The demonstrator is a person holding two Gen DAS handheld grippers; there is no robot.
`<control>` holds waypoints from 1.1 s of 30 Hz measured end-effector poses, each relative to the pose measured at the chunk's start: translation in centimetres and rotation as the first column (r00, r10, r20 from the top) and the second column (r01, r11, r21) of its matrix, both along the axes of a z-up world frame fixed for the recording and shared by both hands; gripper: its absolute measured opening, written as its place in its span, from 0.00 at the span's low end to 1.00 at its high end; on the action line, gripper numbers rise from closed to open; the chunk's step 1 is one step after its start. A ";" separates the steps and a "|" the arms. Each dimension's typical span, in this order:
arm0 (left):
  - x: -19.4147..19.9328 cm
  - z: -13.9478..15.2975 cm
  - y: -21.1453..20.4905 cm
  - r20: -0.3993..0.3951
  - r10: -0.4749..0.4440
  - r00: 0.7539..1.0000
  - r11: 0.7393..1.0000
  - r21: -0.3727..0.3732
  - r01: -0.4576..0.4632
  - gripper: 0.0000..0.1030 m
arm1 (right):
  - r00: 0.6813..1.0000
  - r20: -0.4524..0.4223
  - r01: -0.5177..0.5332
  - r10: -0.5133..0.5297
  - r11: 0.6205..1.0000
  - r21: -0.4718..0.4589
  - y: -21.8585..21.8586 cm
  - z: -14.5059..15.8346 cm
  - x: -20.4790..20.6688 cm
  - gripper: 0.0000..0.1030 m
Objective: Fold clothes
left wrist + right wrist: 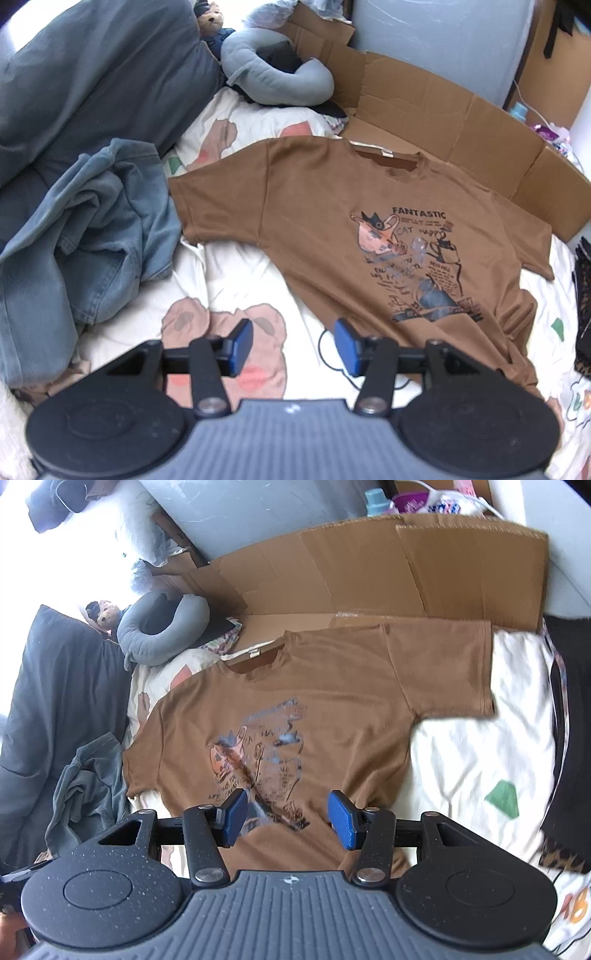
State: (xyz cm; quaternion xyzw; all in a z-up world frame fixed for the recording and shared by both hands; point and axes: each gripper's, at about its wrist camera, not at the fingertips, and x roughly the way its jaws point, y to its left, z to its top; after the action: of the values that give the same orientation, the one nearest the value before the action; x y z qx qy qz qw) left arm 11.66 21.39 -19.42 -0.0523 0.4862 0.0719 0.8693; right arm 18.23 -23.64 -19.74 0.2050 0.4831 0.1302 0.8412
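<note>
A brown T-shirt with a printed cat picture lies flat, front up, on the white bed sheet; it also shows in the right wrist view, sleeves spread. My left gripper is open and empty, above the sheet just left of the shirt's hem. My right gripper is open and empty, above the shirt's lower front near the print.
Crumpled blue jeans lie left of the shirt. A grey duvet, a grey neck pillow and a teddy bear sit at the back left. Flattened cardboard lies behind the shirt. Dark clothing lies at the right.
</note>
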 end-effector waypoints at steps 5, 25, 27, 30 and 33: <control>-0.2 -0.8 -0.5 0.007 0.007 1.000 1.000 -0.028 -0.007 0.52 | 1.000 -0.014 0.008 -0.008 1.000 0.018 -0.6 -2.3 -1.9 0.54; -0.3 -9.3 -5.7 -0.027 -0.088 0.996 0.986 -0.142 0.083 0.52 | 0.970 -0.226 0.132 -0.092 0.976 0.173 -0.5 -13.0 -3.8 0.54; -0.5 -10.0 -5.9 -0.038 -0.081 0.996 0.985 -0.157 0.074 0.52 | 0.962 -0.255 0.152 -0.099 0.969 0.196 -0.3 -13.9 -3.7 0.54; -0.7 -10.7 -6.1 -0.041 -0.071 0.997 0.983 -0.173 0.063 0.52 | 0.952 -0.286 0.174 -0.106 0.959 0.223 0.1 -15.0 -3.7 0.54; -0.7 -11.4 -6.4 -0.045 -0.068 0.997 0.980 -0.192 0.058 0.52 | 0.944 -0.314 0.184 -0.102 0.952 0.245 0.7 -15.9 -3.8 0.54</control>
State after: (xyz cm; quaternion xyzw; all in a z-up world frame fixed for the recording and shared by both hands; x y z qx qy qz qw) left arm 10.95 15.00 -30.82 -0.1182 0.5143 -0.0011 0.8494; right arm 14.43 -22.90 -35.69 0.3702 0.5656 0.1007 0.7300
